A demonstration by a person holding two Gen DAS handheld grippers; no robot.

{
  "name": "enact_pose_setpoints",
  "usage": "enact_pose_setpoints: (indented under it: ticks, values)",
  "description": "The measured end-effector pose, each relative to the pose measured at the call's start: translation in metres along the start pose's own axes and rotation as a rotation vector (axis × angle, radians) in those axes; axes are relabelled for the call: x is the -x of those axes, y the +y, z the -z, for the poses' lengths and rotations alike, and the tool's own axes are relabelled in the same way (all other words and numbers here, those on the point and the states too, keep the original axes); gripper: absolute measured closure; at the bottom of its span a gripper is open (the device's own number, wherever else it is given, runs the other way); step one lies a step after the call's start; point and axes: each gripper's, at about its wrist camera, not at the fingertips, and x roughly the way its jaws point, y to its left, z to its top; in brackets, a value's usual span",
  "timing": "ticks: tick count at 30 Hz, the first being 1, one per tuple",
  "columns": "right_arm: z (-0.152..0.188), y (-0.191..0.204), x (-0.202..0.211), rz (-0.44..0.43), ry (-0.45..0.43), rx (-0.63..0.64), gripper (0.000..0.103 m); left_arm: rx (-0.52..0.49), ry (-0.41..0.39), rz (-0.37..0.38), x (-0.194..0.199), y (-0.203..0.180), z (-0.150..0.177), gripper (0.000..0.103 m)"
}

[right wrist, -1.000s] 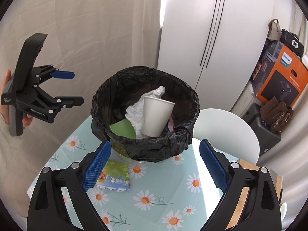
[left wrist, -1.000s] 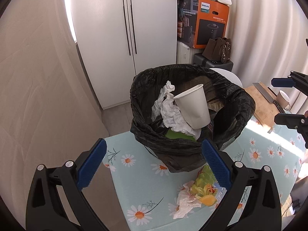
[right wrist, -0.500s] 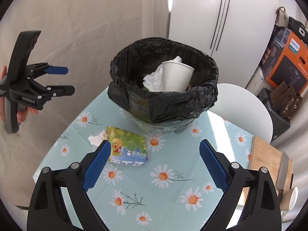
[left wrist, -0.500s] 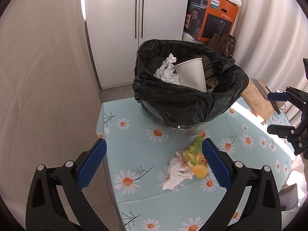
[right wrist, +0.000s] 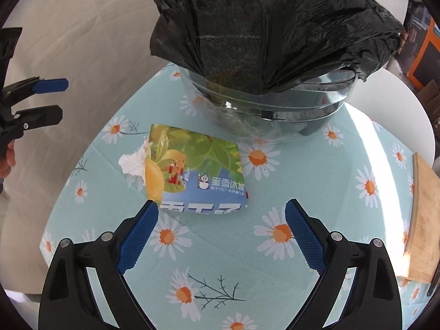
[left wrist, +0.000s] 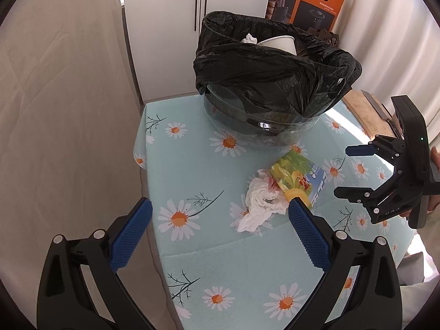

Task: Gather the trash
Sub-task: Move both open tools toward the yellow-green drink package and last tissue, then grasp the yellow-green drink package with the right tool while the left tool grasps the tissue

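A clear bin lined with a black bag [left wrist: 275,74] stands at the back of the daisy-print table [left wrist: 209,264]; a paper cup [left wrist: 280,44] and tissue poke out of it. In front of it lie a crumpled white tissue [left wrist: 261,200] and a green-and-blue printed packet [left wrist: 298,177]. The packet also shows in the right wrist view [right wrist: 195,170], with the tissue [right wrist: 133,161] at its left edge. My left gripper [left wrist: 220,233] is open and empty just before the tissue. My right gripper [right wrist: 221,236] is open and empty, low over the table just before the packet.
A wooden cutting board [right wrist: 423,220] lies at the table's right edge. A white chair [right wrist: 390,104] stands behind the bin. A white cupboard [left wrist: 192,27] and an orange box [left wrist: 316,2] are at the back. A curtain wall [left wrist: 63,110] runs along the left.
Both grippers have come down and back from above the bin toward the table. The tissue and packet are now close in front of them. Both stayed open.
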Motion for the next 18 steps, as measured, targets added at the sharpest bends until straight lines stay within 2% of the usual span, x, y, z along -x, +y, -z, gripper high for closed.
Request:
enact_pose_setpoints:
  ticks: [4, 8, 12, 18]
  values:
    - [-0.002, 0.01, -0.027, -0.032, 0.027, 0.006, 0.014, -0.019, 0.02, 0.02, -0.011, 0.002, 0.011, 0.006]
    - [-0.005, 0.021, -0.047, -0.02, 0.04, 0.045, 0.014, -0.034, 0.042, 0.02, -0.02, 0.005, 0.019, 0.006]
    - [-0.013, 0.021, -0.056, -0.047, 0.04, 0.038, 0.014, -0.027, 0.059, 0.022, -0.029, 0.009, 0.023, 0.006]
    - [-0.022, 0.028, -0.063, -0.094, 0.057, 0.104, 0.014, -0.011, 0.066, 0.041, -0.037, 0.014, 0.024, 0.006]
